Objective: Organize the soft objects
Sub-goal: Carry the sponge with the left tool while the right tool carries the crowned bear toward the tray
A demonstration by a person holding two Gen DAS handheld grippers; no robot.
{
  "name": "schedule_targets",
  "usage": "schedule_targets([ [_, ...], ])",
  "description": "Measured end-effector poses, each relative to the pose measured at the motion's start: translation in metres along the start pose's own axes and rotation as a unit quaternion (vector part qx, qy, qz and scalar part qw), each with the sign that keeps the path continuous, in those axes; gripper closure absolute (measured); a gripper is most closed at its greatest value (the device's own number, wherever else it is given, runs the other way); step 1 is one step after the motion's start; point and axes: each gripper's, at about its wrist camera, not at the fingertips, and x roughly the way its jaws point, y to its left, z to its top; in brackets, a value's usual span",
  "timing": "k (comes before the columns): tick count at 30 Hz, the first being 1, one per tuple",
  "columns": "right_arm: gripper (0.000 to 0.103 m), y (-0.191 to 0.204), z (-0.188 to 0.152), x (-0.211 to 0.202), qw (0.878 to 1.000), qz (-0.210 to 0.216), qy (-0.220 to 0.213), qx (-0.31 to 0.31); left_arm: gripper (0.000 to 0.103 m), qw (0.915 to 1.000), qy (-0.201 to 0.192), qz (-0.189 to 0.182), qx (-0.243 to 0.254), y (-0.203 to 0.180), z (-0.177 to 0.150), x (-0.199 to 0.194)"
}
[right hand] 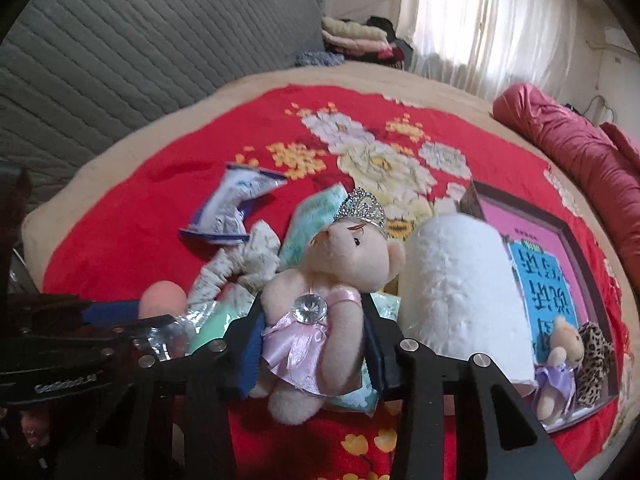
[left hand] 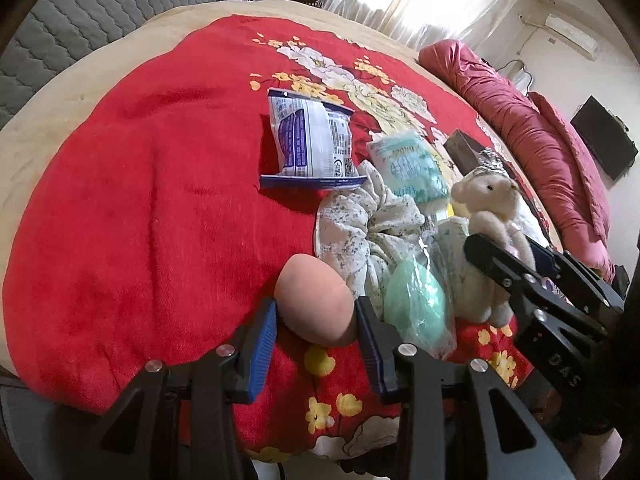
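Two grippers work on the red bed blanket (left hand: 140, 220). Between the left gripper's (left hand: 316, 320) blue pads sits a peach sponge egg (left hand: 316, 304), squeezed lightly. Right gripper (right hand: 314, 344) is closed on the little bear (right hand: 320, 300) with a crown, body upright between its pads. Just right of it lies a white fluffy roll (right hand: 460, 300), then the pink box (right hand: 540, 240) where soft toys go. Left gripper's arm reads "DAS".

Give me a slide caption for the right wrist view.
Right gripper closed on a crowned teddy bear on the red blanket, beside a white plush roll.
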Motion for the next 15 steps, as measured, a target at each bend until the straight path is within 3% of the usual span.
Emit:
schedule_targets([
  [15, 0.059, 0.003, 0.0, -0.023, 0.999, 0.015, -0.03, -0.011, 0.064, 0.9994, -0.034, -0.001, -0.005, 0.001, 0.002, -0.019],
])
